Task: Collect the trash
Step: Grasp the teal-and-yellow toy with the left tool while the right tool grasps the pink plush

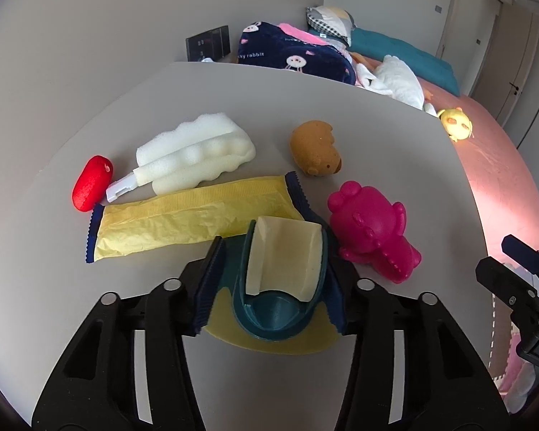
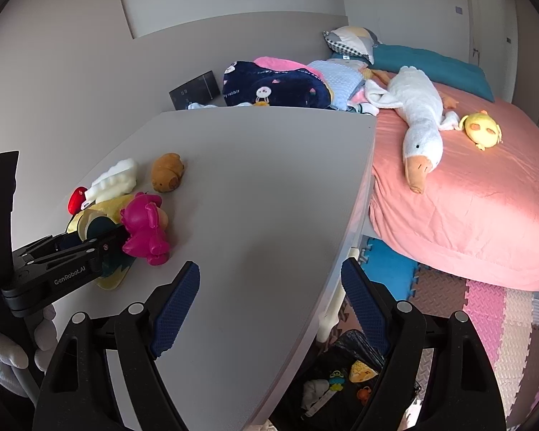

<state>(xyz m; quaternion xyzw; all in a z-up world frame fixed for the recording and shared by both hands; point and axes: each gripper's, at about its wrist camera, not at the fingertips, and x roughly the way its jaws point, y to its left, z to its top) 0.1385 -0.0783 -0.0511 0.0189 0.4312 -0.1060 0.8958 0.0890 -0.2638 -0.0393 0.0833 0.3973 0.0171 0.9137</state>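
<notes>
My left gripper [image 1: 269, 276] has its jaws around a teal and cream plastic holder [image 1: 282, 280] that lies on a yellow wrapper [image 1: 190, 219] on the grey table [image 1: 90, 287]; the blue pads flank it on both sides. A white foam piece [image 1: 197, 151], a red plush [image 1: 91, 186], a brown plush [image 1: 316, 149] and a pink toy [image 1: 373, 230] lie around it. My right gripper [image 2: 269, 309] is open and empty above the table's right edge [image 2: 355, 215]. Below it a black trash bag [image 2: 341, 380] on the floor holds several items.
A bed with a pink sheet [image 2: 485, 215] stands right of the table, with a white goose plush [image 2: 420, 115], a yellow chick plush [image 2: 481, 129] and blankets. Foam floor mats [image 2: 492, 316] lie beside it. The left gripper body [image 2: 54, 273] shows in the right wrist view.
</notes>
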